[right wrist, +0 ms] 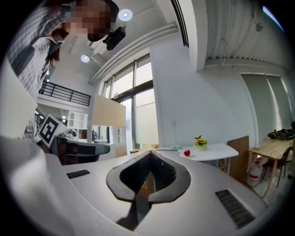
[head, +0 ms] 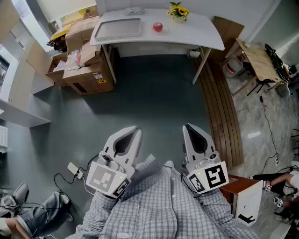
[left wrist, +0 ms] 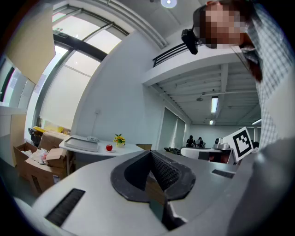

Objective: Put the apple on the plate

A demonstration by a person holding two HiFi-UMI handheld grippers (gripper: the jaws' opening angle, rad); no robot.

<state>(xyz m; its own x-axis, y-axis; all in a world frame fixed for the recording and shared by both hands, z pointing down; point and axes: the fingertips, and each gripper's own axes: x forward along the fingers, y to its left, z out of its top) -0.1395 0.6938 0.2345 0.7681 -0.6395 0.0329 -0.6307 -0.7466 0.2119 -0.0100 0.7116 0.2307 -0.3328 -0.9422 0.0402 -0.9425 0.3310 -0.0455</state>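
A red apple [head: 158,27] rests on a white table [head: 205,32] far ahead of me, across the grey floor. The apple [left wrist: 109,147] looks tiny in the left gripper view, and the apple [right wrist: 186,152] is as small in the right gripper view. To its left lies a flat grey rectangular tray [head: 118,28]. My left gripper [head: 136,131] and right gripper [head: 188,127] are held close to my body, far from the table. Both are shut with nothing between the jaws: left gripper [left wrist: 150,155], right gripper [right wrist: 150,155].
A small pot of yellow flowers [head: 177,11] stands right of the apple. Open cardboard boxes [head: 79,63] crowd the table's left end. A slatted wooden panel [head: 224,107] lies on the floor at right, beside a wooden table [head: 259,58]. Cables [head: 70,173] trail at lower left.
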